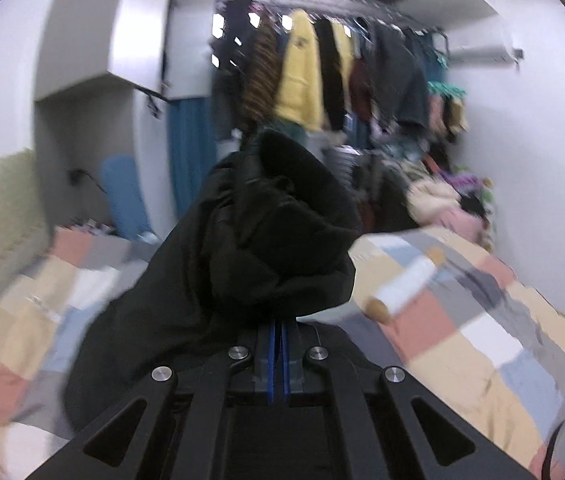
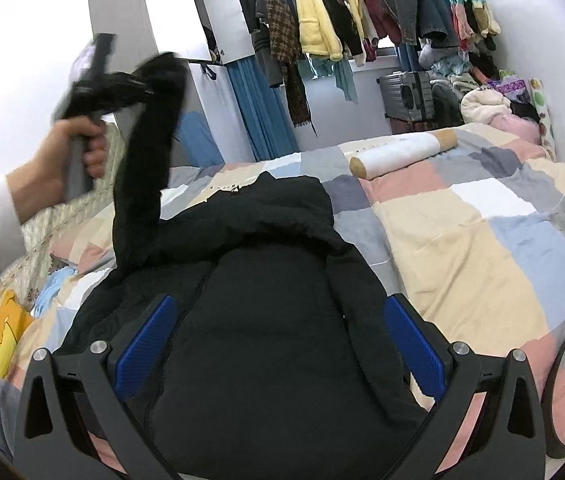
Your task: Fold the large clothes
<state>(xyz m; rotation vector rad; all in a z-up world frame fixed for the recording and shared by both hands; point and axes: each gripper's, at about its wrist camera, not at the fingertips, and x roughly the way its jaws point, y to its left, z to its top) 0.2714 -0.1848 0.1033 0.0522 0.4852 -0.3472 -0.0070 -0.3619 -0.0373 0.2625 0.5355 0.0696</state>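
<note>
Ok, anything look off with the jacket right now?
Only the sleeve: the left claw holds it high above the black jacket, not folded across it. The right claw is open over the jacket body.

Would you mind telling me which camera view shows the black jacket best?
The right wrist view: the black jacket lies spread on the patchwork quilt, one sleeve lifted by the left gripper. The left wrist view shows only bunched, blurred sleeve fabric close up.
</note>
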